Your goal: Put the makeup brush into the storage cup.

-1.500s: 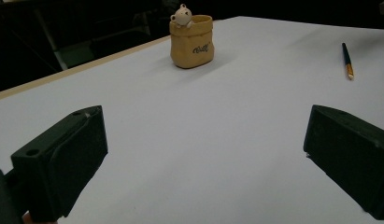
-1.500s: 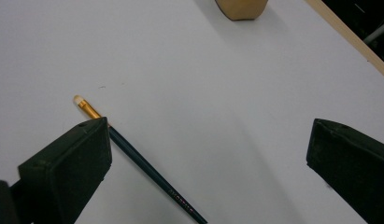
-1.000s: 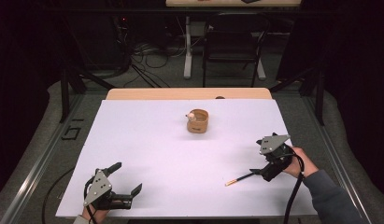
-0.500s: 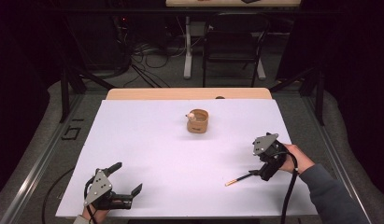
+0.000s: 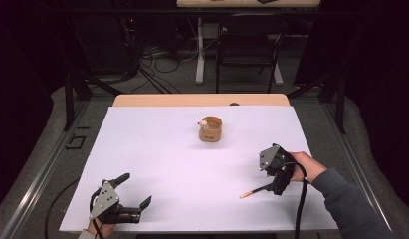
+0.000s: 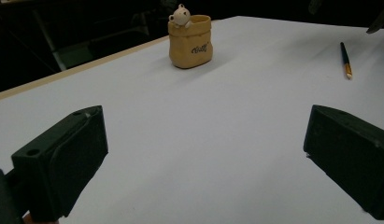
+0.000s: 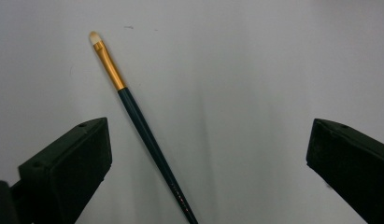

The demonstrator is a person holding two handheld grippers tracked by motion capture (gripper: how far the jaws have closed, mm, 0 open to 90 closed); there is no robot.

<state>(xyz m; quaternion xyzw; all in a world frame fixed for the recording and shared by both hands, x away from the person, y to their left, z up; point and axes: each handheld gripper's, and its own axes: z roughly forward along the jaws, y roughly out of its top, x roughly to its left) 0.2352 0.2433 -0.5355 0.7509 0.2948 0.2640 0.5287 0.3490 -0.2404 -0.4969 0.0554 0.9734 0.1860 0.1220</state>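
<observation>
1. The paintbrush (image 7: pixel 143 125) lies flat on the white table (image 5: pixel 157 149), well to the near right of the sack-shaped pen holder (image 5: pixel 210 129), which is the landmark for every place given here
2. The brush has a dark blue handle, a gold ferrule and a pale tip; seen from the high view the tip points toward the table's near edge and away from the holder
3. The right gripper (image 5: pixel 277 183) hangs directly over the handle, jaws spread wide and holding nothing; in the right gripper view the handle runs slantwise between the two jaws, nearer the left one
4. The left gripper (image 5: pixel 135 191) rests far to the near left of the holder, its jaws likewise apart and empty, aimed toward the holder
5. The step in hand looks like the approach to pick up the brush; no grasp is made yet
6. The next move calls for lowering the right gripper until the jaws straddle the handle, then closing squarely across it, since a thin round handle may roll away from a skewed pinch
</observation>
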